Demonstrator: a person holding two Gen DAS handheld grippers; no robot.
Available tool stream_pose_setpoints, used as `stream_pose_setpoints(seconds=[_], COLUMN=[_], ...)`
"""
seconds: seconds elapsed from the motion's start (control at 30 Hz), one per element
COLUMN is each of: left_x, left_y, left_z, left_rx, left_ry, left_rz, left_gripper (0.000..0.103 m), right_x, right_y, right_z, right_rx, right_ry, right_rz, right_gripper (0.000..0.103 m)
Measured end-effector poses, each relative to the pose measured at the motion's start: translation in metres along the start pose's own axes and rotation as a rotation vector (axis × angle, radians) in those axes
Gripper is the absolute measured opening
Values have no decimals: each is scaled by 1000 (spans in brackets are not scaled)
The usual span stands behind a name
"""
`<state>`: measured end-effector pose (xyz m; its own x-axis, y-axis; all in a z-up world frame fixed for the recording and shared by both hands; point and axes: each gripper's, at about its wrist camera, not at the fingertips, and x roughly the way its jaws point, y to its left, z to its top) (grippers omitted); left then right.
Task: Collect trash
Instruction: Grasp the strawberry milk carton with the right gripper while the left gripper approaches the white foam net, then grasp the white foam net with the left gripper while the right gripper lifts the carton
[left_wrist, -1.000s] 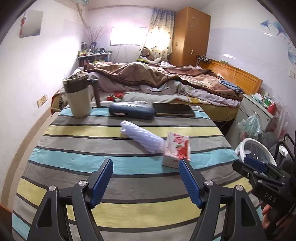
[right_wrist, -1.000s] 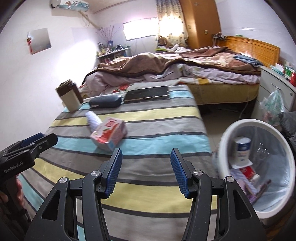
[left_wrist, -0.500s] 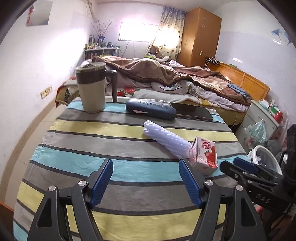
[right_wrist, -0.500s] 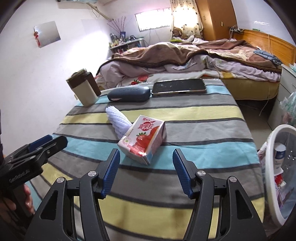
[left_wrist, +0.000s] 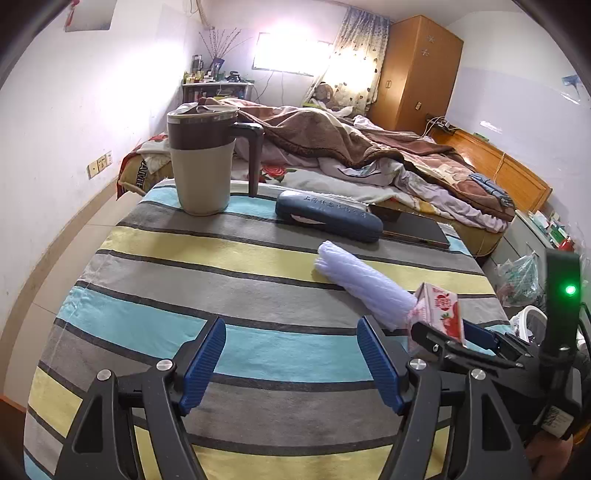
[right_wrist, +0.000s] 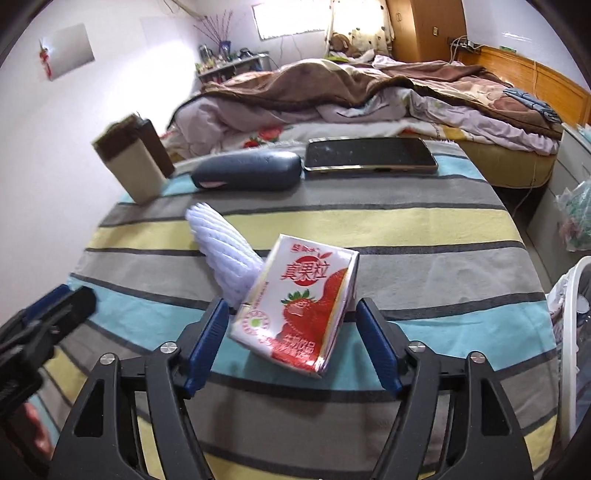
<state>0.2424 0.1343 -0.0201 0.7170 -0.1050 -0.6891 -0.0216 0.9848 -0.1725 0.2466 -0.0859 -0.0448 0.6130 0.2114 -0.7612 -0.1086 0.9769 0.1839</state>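
Observation:
A red and white strawberry drink carton (right_wrist: 299, 310) lies on the striped tablecloth (right_wrist: 424, 258), leaning on a white foam sleeve (right_wrist: 225, 251). My right gripper (right_wrist: 290, 343) is open, its jaws on either side of the carton's near end, not touching it. In the left wrist view the carton (left_wrist: 439, 310) and the foam sleeve (left_wrist: 360, 282) lie at the right, with the right gripper (left_wrist: 454, 339) around the carton. My left gripper (left_wrist: 291, 365) is open and empty above the cloth, left of the sleeve.
A beige and brown mug (left_wrist: 203, 162), a dark blue glasses case (left_wrist: 328, 216) and a tablet (left_wrist: 410, 227) stand at the table's far edge. A white trash bin (right_wrist: 570, 332) stands on the floor at the right. A bed (left_wrist: 369, 162) lies beyond.
Both grippers have moved forward over the table. The right gripper has closed in on the carton, which now sits between its open jaws. The bin has slid out to the right edge.

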Motion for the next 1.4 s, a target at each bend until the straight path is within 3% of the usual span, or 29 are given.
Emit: stream_pose_setpoints(seconds=[0.37, 0.47, 0.5, 0.53, 0.57, 0.87, 1.33, 1.4], left_x=[22, 31, 33, 37, 42, 75, 118, 120], left_y=[-13, -21, -24, -28, -31, -57, -71, -73], left_z=[12, 17, 18, 20, 22, 32, 34, 34], left_rx=[-13, -10, -17, -25, -33, -39, -98, -88], left_ry=[47, 62, 66, 71, 82, 129, 168, 167], left_rz=[-78, -86, -95, -110, -120, -127, -17, 5], left_gripper=[73, 78, 78, 79, 79, 79, 78, 69], right_x=[-9, -9, -9, -9, -9, -11, -14, -15], right_y=[-18, -25, -27, -28, -29, -44, -57, -58], right_z=[-2, 0, 0, 1, 1, 1, -1, -1], right_rx=[-32, -31, -33, -34, -32, -14, 1, 6], right_ry=[-21, -21, -21, -23, -25, -39, -61, -61], right_rz=[-87, -90, -90, -89, -90, -95, -71, -63], right_gripper=[73, 72, 68, 58, 56, 56, 56, 56])
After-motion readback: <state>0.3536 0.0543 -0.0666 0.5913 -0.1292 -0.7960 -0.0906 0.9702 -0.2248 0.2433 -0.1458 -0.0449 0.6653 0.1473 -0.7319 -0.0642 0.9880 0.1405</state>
